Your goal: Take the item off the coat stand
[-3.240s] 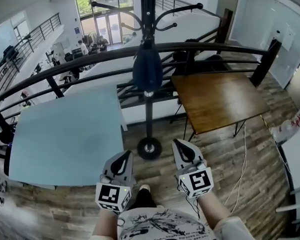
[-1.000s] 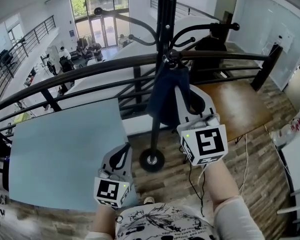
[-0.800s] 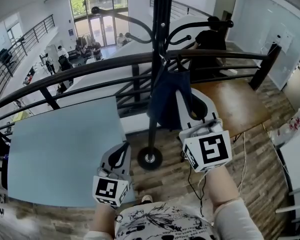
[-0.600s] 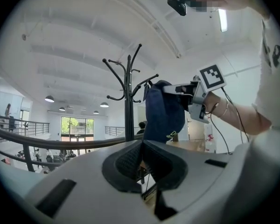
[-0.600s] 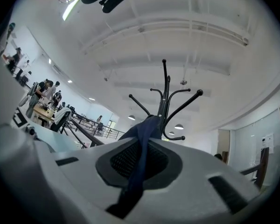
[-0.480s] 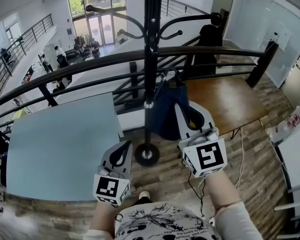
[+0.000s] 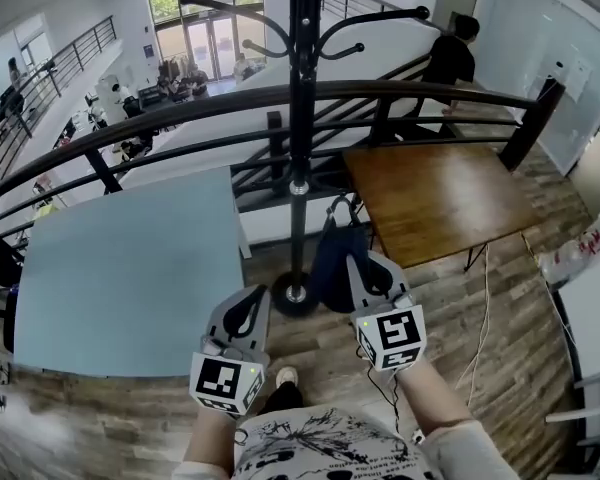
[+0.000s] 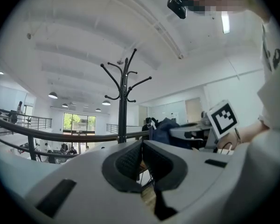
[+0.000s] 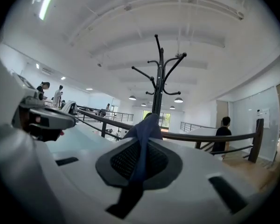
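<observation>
The black coat stand (image 7: 299, 118) rises just beyond my grippers, with its round base (image 7: 290, 296) on the wood floor and every hook bare. A dark blue bag (image 7: 334, 260) hangs free of the stand, to the right of the pole. My right gripper (image 7: 360, 260) is shut on the bag's fabric (image 9: 144, 125), which runs up between the pads of that gripper (image 9: 140, 146). The stand (image 9: 160, 78) is behind it. My left gripper (image 7: 252, 298) is low beside the base, shut and holding nothing (image 8: 141, 155). From there the bag (image 8: 165, 127) shows to the right of the stand (image 8: 124, 101).
A pale teal table (image 7: 130, 268) stands on the left and a brown wooden table (image 7: 440, 193) on the right. A black railing (image 7: 180, 108) runs behind the stand. A person in black (image 7: 455, 58) walks beyond it. A cable (image 7: 480, 338) lies on the floor at right.
The right gripper has come down and back from the stand's hooks with the blue bag in it. The bag is off the hook. The left gripper has stayed low.
</observation>
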`<state>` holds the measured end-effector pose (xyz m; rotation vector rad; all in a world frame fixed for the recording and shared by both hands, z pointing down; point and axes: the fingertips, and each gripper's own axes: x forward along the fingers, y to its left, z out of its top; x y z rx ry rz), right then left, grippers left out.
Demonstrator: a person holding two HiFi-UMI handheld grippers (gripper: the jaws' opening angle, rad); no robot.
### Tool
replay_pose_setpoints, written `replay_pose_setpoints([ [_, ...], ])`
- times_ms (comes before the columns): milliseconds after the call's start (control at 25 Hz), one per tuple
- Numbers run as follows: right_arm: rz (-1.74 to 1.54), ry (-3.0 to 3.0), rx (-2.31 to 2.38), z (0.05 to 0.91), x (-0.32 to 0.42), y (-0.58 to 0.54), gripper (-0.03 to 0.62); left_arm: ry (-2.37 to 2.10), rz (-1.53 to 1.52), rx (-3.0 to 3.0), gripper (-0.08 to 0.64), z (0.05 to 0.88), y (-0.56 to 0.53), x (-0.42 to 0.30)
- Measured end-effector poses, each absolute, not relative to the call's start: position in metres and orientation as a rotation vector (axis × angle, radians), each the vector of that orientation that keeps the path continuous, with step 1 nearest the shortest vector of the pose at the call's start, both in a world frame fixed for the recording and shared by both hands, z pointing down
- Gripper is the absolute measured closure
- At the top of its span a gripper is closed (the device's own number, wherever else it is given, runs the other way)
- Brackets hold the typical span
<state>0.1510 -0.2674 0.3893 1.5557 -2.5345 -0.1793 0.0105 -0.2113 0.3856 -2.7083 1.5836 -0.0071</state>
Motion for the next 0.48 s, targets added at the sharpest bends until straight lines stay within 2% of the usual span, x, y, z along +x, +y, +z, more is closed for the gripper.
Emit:
replay_pose_setpoints([
  [200,-0.091,-2.54,1.529,0.427,0.156,-0.236,0.589,1.627,0.003,-2.695,0.555,0.386,-0.193,0.007],
  [480,-0.162,-2.571,1.492,0.419,0.153,-0.218,0.589,1.668,-0.008,-2.659,0.555,0.382,-0.184,0.003],
])
